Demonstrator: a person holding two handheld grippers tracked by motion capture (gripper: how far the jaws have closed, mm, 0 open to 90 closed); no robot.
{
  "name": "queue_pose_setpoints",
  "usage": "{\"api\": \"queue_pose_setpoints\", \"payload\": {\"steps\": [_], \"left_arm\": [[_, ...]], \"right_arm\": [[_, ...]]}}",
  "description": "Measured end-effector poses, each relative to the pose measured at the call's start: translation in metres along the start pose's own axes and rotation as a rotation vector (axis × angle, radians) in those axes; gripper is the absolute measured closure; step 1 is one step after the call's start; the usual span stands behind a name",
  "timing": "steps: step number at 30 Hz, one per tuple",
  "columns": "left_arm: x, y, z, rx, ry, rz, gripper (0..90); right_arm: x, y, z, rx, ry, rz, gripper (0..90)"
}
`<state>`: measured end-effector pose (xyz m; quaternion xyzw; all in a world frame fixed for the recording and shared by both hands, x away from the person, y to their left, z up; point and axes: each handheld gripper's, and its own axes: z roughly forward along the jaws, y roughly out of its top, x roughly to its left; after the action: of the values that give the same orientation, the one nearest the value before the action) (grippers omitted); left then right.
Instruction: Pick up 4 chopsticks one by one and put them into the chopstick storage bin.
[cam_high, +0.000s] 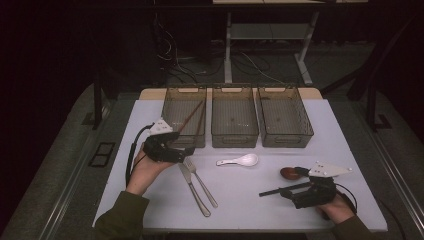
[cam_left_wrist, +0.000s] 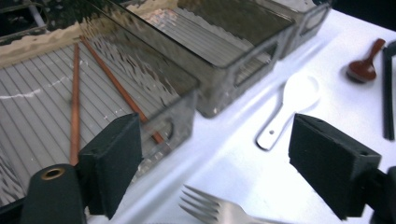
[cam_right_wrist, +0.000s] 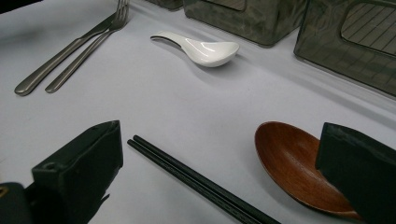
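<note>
Hovering our left gripper (cam_high: 187, 150), jaws wide and empty, over the fork (cam_left_wrist: 219, 210) near the table's (cam_high: 250, 200) left edge, we risk snagging the knife (cam_high: 194, 189) touching it; the fork is slim steel, tines toward the bins; our right gripper (cam_right_wrist: 219, 172) straddles black chopsticks (cam_right_wrist: 196, 179), gaping, gripping nothing.

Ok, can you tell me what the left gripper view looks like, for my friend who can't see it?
Two open black jaws of the left gripper hang over a white table, just above the tines of a fork. To the left, a clear bin holds two brown chopsticks. Farther off lie a white spoon and a brown spoon.
</note>
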<state>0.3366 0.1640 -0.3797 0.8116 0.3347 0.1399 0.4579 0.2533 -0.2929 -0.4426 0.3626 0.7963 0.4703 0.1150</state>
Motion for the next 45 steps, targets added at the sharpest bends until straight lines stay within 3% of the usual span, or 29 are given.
{"api": "queue_pose_setpoints", "payload": {"steps": [6,15,18,22,27,29,32,36,40,41,43,45], "left_arm": [[-0.017,-0.018,-0.004,0.012,0.008,0.051,11.4],[-0.033,-0.042,-0.010,-0.021,-0.033,0.035,3.3],[-0.039,-0.051,-0.011,-0.010,-0.037,0.044,0.7],[-0.045,-0.062,-0.014,-0.013,-0.051,0.022,0.0],[-0.046,-0.073,-0.019,-0.023,-0.055,0.056,0.0],[-0.043,-0.073,-0.019,-0.029,-0.047,0.043,0.0],[-0.039,-0.074,-0.018,-0.037,-0.067,0.011,0.0],[-0.037,-0.075,-0.017,-0.037,-0.076,0.007,0.2],[-0.037,-0.075,-0.015,-0.036,-0.083,0.006,0.3],[-0.037,-0.075,-0.015,-0.033,-0.085,0.010,0.4],[-0.038,-0.076,-0.015,-0.025,-0.087,0.015,0.6],[-0.039,-0.076,-0.014,-0.026,-0.089,0.016,0.6]], "right_arm": [[0.000,0.000,-0.001,-0.004,0.000,0.000,0.6],[-0.002,0.000,-0.003,-0.017,-0.001,0.006,0.6],[-0.002,0.001,-0.003,-0.017,0.000,0.002,0.6],[-0.002,0.002,-0.003,-0.023,0.005,0.000,0.6],[-0.002,0.003,-0.002,-0.014,-0.012,-0.007,0.6],[-0.003,0.005,-0.002,-0.012,-0.019,0.008,0.6],[-0.006,0.008,-0.004,-0.033,-0.037,0.020,0.6],[-0.010,0.013,-0.007,-0.039,-0.040,0.009,0.6],[-0.015,0.017,-0.012,0.024,-0.006,-0.033,0.7],[-0.016,0.018,-0.012,0.053,-0.022,-0.038,1.6],[-0.018,0.020,-0.015,0.086,-0.042,-0.057,10.5],[-0.021,0.020,-0.018,0.085,-0.040,-0.050,17.4]]}}
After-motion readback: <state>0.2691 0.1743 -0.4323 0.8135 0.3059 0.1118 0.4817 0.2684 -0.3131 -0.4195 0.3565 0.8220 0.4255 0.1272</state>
